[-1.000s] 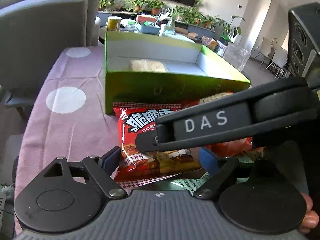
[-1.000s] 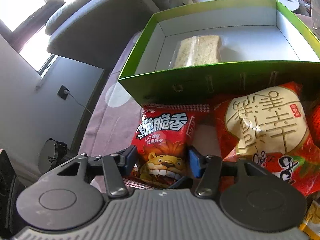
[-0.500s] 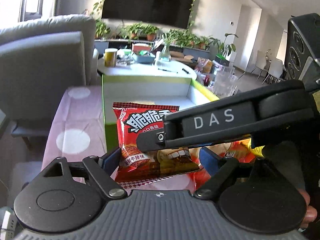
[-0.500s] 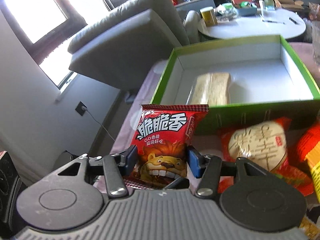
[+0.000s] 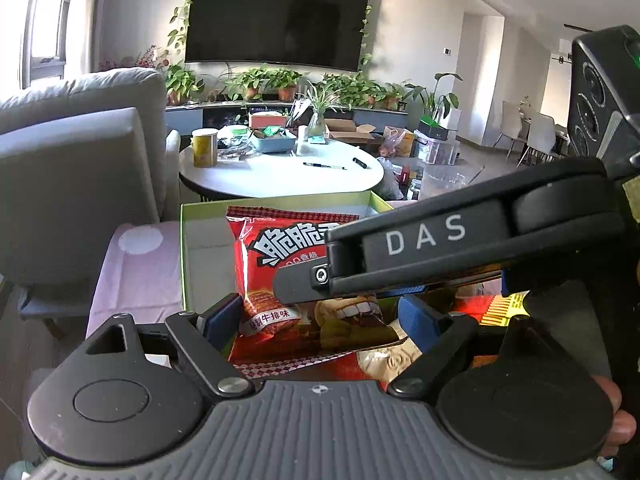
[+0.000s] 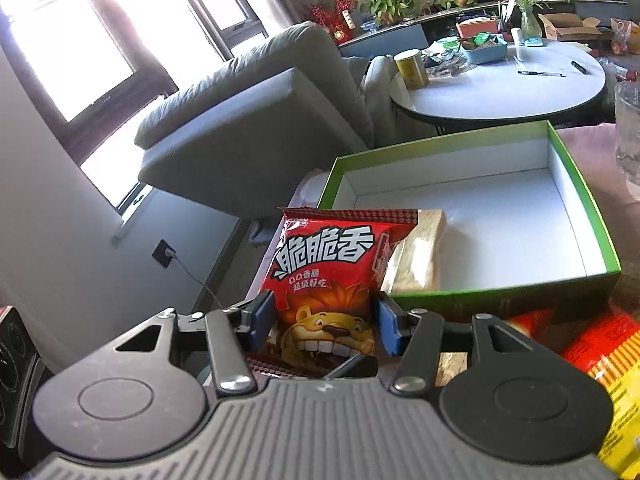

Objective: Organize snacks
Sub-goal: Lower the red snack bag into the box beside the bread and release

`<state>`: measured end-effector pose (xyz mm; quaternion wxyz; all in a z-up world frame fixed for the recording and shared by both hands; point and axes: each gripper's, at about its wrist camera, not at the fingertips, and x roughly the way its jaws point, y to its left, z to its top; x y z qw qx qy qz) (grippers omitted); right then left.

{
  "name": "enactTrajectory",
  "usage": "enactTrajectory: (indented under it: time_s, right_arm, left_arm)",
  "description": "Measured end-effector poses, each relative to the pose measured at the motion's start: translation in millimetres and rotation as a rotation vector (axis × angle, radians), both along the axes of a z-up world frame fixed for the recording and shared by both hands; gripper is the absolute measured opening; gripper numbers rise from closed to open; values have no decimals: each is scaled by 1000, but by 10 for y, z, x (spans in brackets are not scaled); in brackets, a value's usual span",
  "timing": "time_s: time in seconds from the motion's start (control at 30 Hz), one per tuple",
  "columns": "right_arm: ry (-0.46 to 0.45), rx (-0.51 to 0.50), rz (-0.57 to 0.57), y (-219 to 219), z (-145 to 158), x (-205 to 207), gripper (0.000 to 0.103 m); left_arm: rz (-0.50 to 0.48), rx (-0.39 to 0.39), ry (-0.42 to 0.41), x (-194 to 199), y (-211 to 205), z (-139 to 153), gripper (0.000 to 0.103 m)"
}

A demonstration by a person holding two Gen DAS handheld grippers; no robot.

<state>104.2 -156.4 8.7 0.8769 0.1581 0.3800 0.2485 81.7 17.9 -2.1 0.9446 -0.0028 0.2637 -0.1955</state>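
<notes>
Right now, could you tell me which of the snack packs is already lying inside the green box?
The pale clear-wrapped bar, by the green box's left wall. The red lion packet is held in the grippers; other red packs lie outside.

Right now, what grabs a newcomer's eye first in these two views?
The red lion snack bag, raised between the right gripper fingers, in front of the open green box. Inside the box, at its left, lies one pale wrapped snack. In the left view, the right gripper's DAS-marked finger crosses the bag.
</notes>
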Motion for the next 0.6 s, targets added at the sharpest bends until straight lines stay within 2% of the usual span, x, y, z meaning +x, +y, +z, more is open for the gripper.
enactTrajectory:
  time_s: [0.37, 0.6]
  right_arm:
    - [1, 6, -20, -72, 28, 289, 80]
    - [34, 12, -28, -103, -33, 513, 80]
  left_arm:
    - [-8, 14, 6, 304, -124, 5, 83]
    - [-3, -2, 39, 497, -130, -75, 83]
